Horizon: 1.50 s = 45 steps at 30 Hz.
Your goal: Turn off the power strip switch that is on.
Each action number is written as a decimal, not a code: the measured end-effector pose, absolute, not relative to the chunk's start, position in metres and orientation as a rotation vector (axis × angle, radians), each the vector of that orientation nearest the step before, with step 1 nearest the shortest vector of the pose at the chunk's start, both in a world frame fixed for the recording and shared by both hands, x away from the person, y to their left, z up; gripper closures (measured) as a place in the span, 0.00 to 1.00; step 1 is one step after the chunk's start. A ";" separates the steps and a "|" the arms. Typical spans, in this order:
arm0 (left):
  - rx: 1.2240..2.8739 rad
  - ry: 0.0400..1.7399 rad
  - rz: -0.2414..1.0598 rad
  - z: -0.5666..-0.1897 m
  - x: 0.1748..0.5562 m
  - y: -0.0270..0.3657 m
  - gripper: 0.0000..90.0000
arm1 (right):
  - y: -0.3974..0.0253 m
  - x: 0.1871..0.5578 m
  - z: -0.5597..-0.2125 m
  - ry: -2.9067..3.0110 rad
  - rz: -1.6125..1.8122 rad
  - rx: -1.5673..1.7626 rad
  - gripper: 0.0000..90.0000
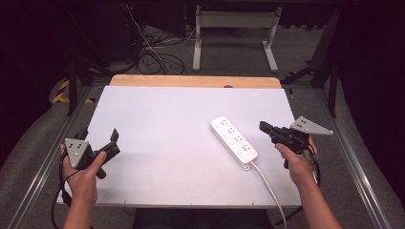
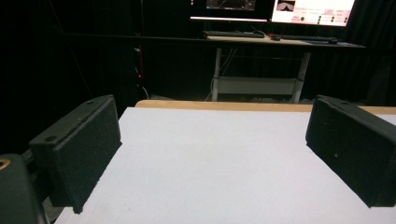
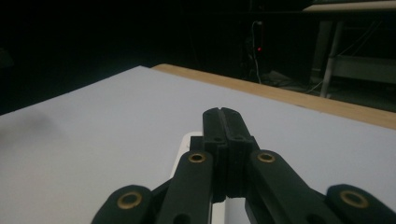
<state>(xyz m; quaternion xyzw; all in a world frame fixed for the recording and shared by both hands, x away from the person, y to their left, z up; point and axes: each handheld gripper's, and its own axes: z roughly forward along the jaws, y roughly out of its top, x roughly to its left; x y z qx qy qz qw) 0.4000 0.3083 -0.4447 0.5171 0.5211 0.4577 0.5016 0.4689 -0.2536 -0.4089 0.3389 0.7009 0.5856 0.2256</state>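
A white power strip [image 1: 233, 141] lies on the white table top [image 1: 167, 143] right of centre, its white cord running off toward the front edge. My right gripper [image 1: 263, 127] is held just right of the strip, jaws shut together with nothing between them; in the right gripper view the right gripper [image 3: 222, 112] hides all but a sliver of the power strip [image 3: 187, 140]. My left gripper [image 1: 101, 137] is at the table's left edge, open and empty. In the left gripper view the left gripper [image 2: 212, 144] has its pads [image 2: 86, 149] spread wide over bare table.
A wooden strip [image 1: 196, 81] borders the table's far edge. Beyond it stand a white desk frame [image 1: 234, 28] and loose cables [image 1: 157, 52] on the floor. Metal rails [image 1: 356, 162] run along both sides of the table. A desk with monitors [image 2: 280, 9] shows in the left gripper view.
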 end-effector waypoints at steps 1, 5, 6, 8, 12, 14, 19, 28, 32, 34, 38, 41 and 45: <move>1.249 1.259 1.108 -0.445 0.400 0.308 0.04 | -0.257 0.468 -0.410 1.911 1.628 0.937 1.00; 1.245 1.262 1.106 -0.445 0.400 0.309 0.04 | -0.270 0.462 -0.415 1.840 1.679 0.883 0.97; 1.243 1.261 1.105 -0.445 0.400 0.309 0.04 | -0.273 0.461 -0.416 1.824 1.689 0.877 0.97; 1.243 1.259 1.107 -0.444 0.400 0.309 0.04 | -0.281 0.460 -0.419 1.797 1.689 0.882 0.96; 1.247 1.259 1.106 -0.445 0.400 0.308 0.04 | -0.291 0.460 -0.421 1.745 1.701 0.921 0.96; 1.249 1.260 1.104 -0.445 0.400 0.308 0.04 | -0.291 0.461 -0.421 1.740 1.693 0.919 0.96; 1.243 1.261 1.106 -0.445 0.400 0.309 0.04 | -0.291 0.461 -0.422 1.741 1.685 0.919 0.84; 1.243 1.256 1.103 -0.445 0.400 0.308 0.04 | -0.297 0.468 -0.422 1.671 1.670 1.026 0.19; 1.246 1.256 1.104 -0.445 0.400 0.309 0.04 | -0.298 0.468 -0.422 1.658 1.662 1.041 0.11; 1.245 1.255 1.101 -0.445 0.400 0.308 0.04 | -0.299 0.468 -0.422 1.655 1.666 1.041 0.10; 1.246 1.254 1.104 -0.445 0.400 0.309 0.04 | -0.300 0.468 -0.422 1.649 1.663 1.052 0.04; 1.244 1.255 1.101 -0.445 0.400 0.308 0.04 | -0.300 0.468 -0.422 1.651 1.666 1.055 0.03; 1.244 1.256 1.101 -0.445 0.399 0.309 0.04 | -0.299 0.467 -0.422 1.648 1.659 1.046 0.02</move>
